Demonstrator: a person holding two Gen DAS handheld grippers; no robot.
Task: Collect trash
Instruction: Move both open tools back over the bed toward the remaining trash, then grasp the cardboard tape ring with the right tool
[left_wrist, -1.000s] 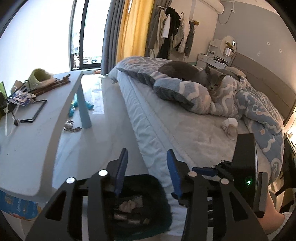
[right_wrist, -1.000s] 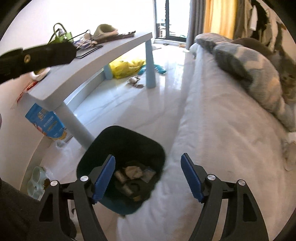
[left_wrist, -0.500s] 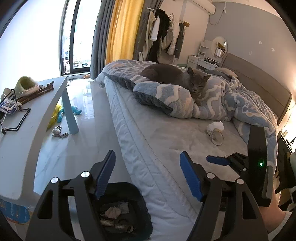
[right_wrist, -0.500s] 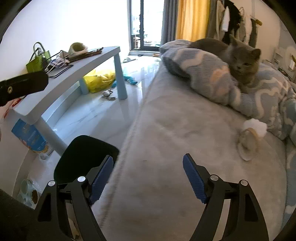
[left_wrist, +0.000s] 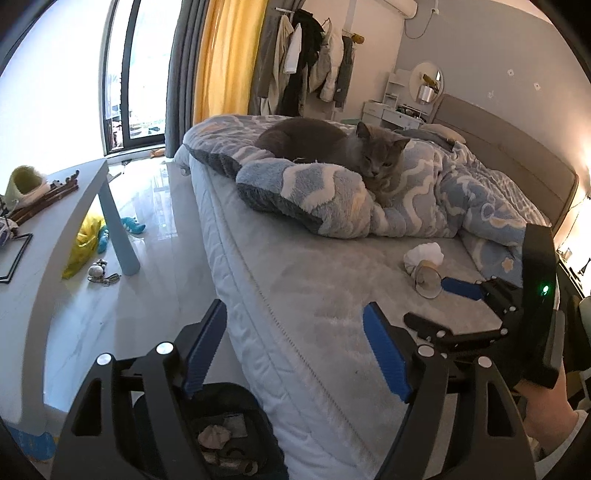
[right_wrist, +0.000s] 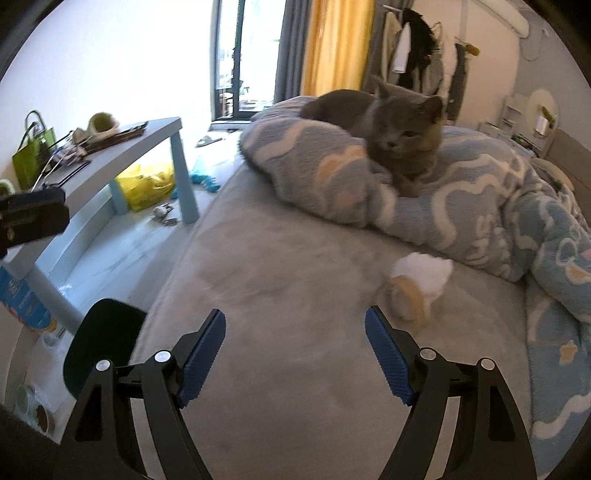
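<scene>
White tissue wad (right_wrist: 424, 273) w/ tape ring (right_wrist: 404, 299), right of centre: right gripper (right_wrist: 295, 354) jaws apart, empty (left gripper (left_wrist: 295, 354) too, just opened). Straddle both, close gently.

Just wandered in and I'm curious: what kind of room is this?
A lived-in bedroom, it seems: a wide bed with a rumpled blue blanket, a grey cat resting on it, and clothes on a rack by the curtains.

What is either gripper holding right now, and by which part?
Nothing. The left gripper and right gripper both stand open and empty above the bed.
</scene>
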